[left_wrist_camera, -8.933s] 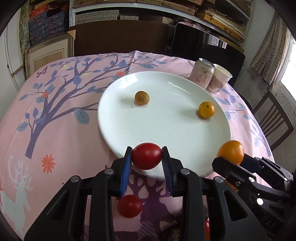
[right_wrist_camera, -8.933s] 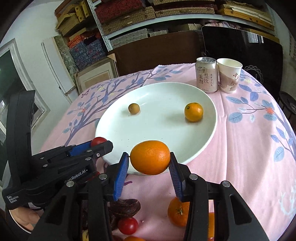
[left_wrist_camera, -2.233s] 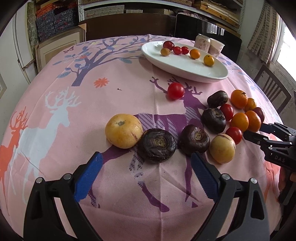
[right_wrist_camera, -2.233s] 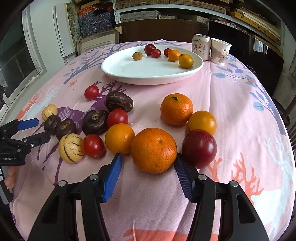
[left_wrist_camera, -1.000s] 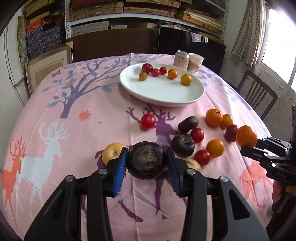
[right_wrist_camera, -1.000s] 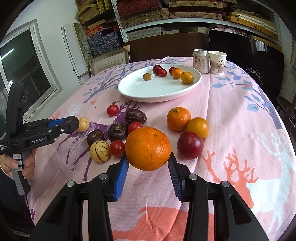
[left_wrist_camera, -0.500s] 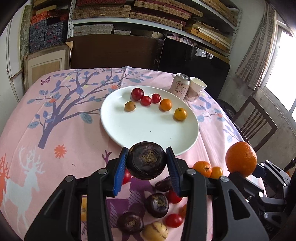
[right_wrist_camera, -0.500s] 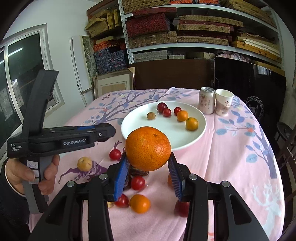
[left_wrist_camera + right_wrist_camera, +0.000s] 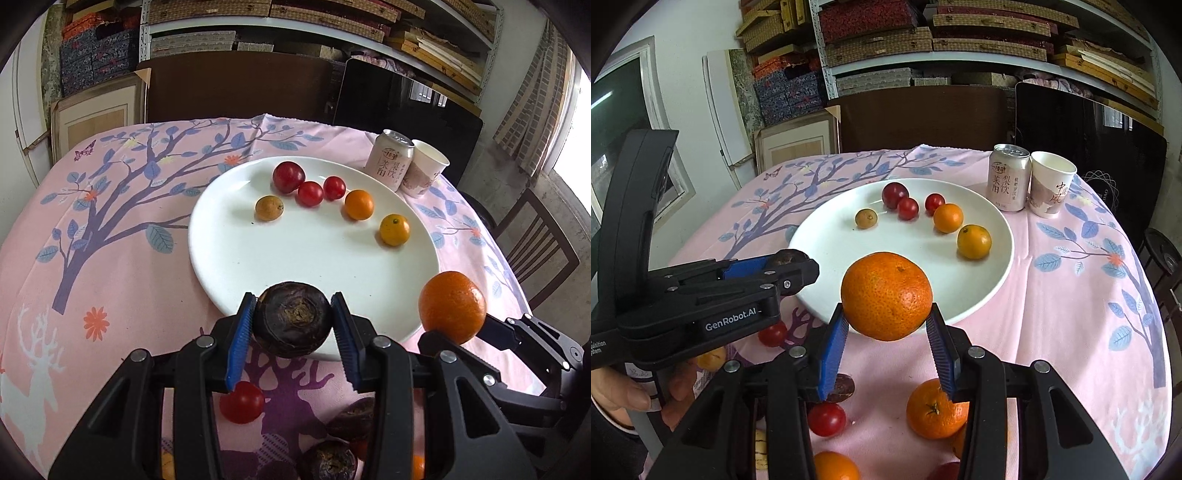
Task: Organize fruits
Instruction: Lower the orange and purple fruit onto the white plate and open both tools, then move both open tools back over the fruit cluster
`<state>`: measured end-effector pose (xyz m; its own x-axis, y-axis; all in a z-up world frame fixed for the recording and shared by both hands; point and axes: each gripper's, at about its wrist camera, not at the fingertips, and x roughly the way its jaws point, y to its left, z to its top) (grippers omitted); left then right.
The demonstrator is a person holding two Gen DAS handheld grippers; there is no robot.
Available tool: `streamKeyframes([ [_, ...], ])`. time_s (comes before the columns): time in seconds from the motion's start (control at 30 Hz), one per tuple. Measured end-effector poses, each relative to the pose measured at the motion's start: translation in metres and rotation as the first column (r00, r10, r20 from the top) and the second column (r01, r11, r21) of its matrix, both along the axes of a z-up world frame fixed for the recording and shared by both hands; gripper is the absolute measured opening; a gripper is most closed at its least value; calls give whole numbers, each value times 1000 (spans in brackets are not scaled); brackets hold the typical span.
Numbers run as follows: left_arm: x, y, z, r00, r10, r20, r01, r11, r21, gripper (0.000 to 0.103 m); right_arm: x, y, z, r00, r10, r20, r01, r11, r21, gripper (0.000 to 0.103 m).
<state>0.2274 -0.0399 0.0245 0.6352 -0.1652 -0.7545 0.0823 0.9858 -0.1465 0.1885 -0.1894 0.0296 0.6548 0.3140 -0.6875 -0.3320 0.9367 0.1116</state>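
My left gripper (image 9: 293, 334) is shut on a dark purple passion fruit (image 9: 293, 319) and holds it over the near rim of the white plate (image 9: 314, 266). My right gripper (image 9: 886, 332) is shut on a large orange (image 9: 886, 295), also above the plate's near rim (image 9: 990, 295); that orange also shows at the right of the left wrist view (image 9: 452, 306). The plate holds a plum (image 9: 289, 177), two cherry tomatoes (image 9: 310, 193), a small brownish-yellow fruit (image 9: 269, 208) and two small oranges (image 9: 359, 204).
A drink can (image 9: 393, 160) and a paper cup (image 9: 424, 173) stand just behind the plate. Loose tomatoes (image 9: 242, 401), passion fruits (image 9: 328, 459) and oranges (image 9: 936, 410) lie on the pink cloth near me. A chair (image 9: 535, 251) stands at the right.
Both grippers have moved forward with their fruits, closer to the plate's near rim. The plate and its fruits now look larger.
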Motion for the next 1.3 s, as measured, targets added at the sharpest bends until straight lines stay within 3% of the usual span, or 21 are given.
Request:
streamKeyframes([
  [0.1,9,-3,-6,1000,5,-1,-5,1000,2,45,8,3,-7,1000,-10,-18,10,1000,-21,44],
  [0.13,11,-3,-6,1000,15,4,-15,1000,-3,51,9,3,-8,1000,-14,-21,14,1000,-24,45],
  [0.2,11,0,-5,998,53,20,-53,999,-8,74,12,2,-10,999,-31,-30,31,999,-17,45],
  [0.33,6,7,-3,998,63,27,-63,998,-13,76,8,-2,-8,999,-36,-22,36,999,0,45],
  [0.5,-12,23,-1,998,63,6,-63,998,-28,89,-12,-8,-2,1000,-25,-16,26,999,20,48],
  [0.6,-27,34,-3,999,50,-18,-51,998,-42,90,-32,-15,1,1000,-28,-4,28,999,46,59],
  [0.7,-44,46,-5,998,59,-35,-61,997,-56,91,-53,-22,0,1000,-17,-11,18,998,67,59],
  [0.87,-71,66,-4,996,93,1,-93,995,-37,91,-89,-22,-8,1000,4,-8,-3,999,49,60],
  [1.1,-102,85,-12,997,80,-11,-80,996,-26,91,-122,-20,-27,999,12,-43,-11,999,31,65],
  [1.3,-115,95,-21,998,68,-15,-69,997,-29,91,-130,0,-41,998,28,-56,-32,998,-62,65],
])
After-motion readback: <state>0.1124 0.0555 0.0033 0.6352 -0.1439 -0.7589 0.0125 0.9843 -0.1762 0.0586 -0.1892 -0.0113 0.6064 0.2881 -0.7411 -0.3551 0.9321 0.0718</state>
